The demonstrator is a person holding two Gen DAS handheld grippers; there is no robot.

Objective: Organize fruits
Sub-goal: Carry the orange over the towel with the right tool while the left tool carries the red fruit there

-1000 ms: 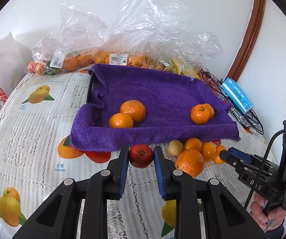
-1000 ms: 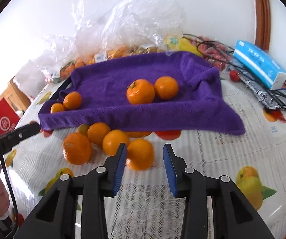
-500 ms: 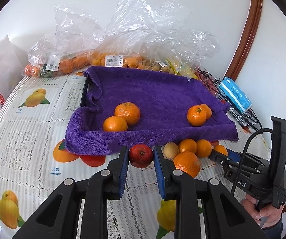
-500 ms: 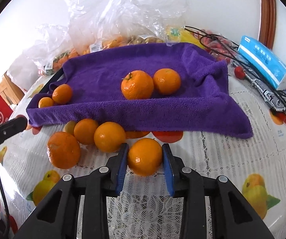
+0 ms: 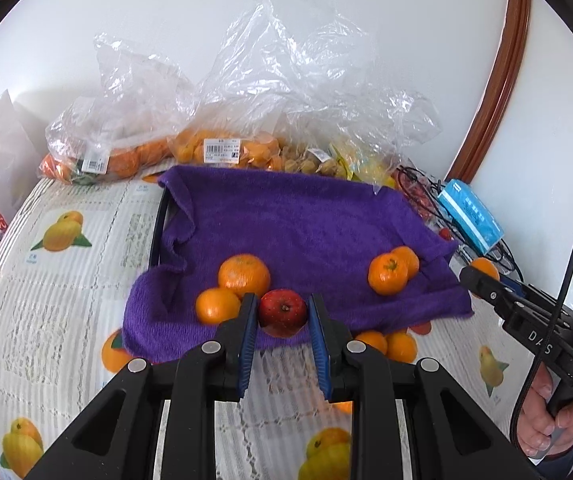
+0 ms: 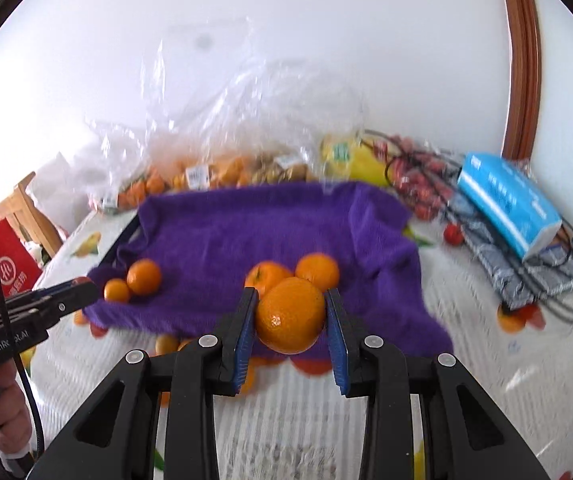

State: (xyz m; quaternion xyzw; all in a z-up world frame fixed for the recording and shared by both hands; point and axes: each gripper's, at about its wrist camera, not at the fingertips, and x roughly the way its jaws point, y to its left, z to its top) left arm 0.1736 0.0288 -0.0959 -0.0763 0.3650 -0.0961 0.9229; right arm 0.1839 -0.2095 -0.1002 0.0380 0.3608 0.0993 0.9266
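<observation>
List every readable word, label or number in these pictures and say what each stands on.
"DAS" on the black right gripper body.
"GenRobot.AI", partly hidden by a cable, on the black left gripper body.
Too small or blurred to read: white barcode labels on the clear plastic bags, blue tissue pack print, red paper bag characters, fruit-print tablecloth captions.

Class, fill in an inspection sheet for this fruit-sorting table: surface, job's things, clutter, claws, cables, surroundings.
Surface: tablecloth with fruit print.
Job's things: four oranges on purple towel; more loose in front of it.
Clutter: plastic bags of fruit, blue box.
Claws: left claw shut on apple; right claw shut on orange.
Cables: black tangle beside box.
Surroundings: white wall, wooden trim.
</observation>
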